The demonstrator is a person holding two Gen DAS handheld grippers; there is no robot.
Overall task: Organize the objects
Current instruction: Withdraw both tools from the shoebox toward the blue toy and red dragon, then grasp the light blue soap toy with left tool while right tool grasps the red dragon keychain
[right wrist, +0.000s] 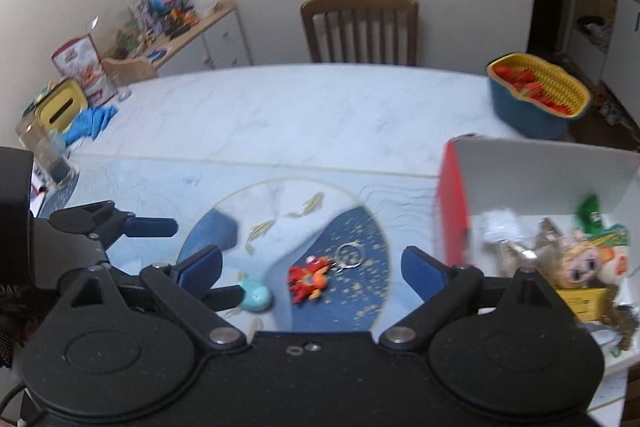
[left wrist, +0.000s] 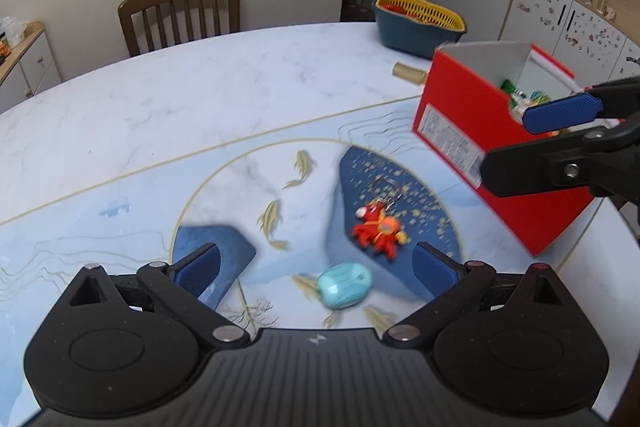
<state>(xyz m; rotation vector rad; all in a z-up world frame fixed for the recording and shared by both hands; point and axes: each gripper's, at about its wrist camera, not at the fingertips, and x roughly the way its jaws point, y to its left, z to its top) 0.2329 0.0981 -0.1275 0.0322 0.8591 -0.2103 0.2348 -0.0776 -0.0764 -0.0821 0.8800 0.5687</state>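
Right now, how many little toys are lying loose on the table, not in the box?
2: a red crab keychain on the dark blue patch, and a light blue toy just beside it. More may hide behind the red box.

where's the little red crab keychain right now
The red crab keychain lies on the marble table's dark blue patch, between the pale turquoise oval case and the red cardboard box, in neither gripper.

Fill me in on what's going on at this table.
A person is tidying small items into the red box, which already holds several toys. Both hand-held grippers are open and empty: the left one hangs over the teal trinket and red crab keychain on the table; the right one hangs beside the box.
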